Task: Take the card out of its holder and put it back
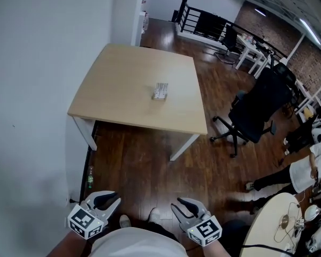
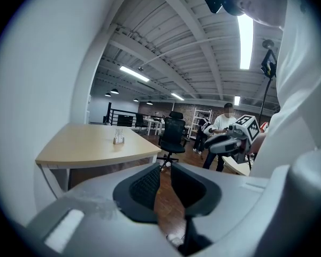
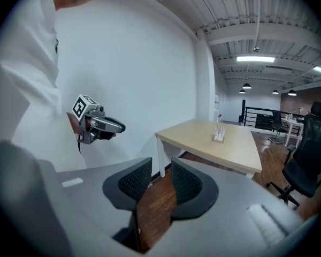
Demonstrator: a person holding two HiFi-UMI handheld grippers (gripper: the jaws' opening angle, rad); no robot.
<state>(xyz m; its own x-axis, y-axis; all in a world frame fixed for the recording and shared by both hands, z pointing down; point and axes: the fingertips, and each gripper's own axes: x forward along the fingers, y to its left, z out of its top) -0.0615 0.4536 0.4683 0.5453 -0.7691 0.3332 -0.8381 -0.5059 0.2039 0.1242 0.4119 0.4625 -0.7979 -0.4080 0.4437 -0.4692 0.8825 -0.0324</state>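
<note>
The card holder (image 1: 160, 91), a small clear stand with a card in it, sits near the middle of the light wooden table (image 1: 123, 84). It also shows far off in the left gripper view as the card holder (image 2: 118, 138), and in the right gripper view as the card holder (image 3: 220, 133). Both grippers hang close to my body, well short of the table. My left gripper (image 1: 113, 198) (image 2: 165, 183) stands open with nothing between its pads. My right gripper (image 1: 181, 204) (image 3: 160, 183) is likewise open and empty.
A black office chair (image 1: 254, 114) stands right of the table on the dark wood floor. A seated person (image 1: 305, 170) and a round table (image 1: 267, 229) are at the lower right. A white wall runs along the left, with a bottle (image 1: 89, 178) at its foot.
</note>
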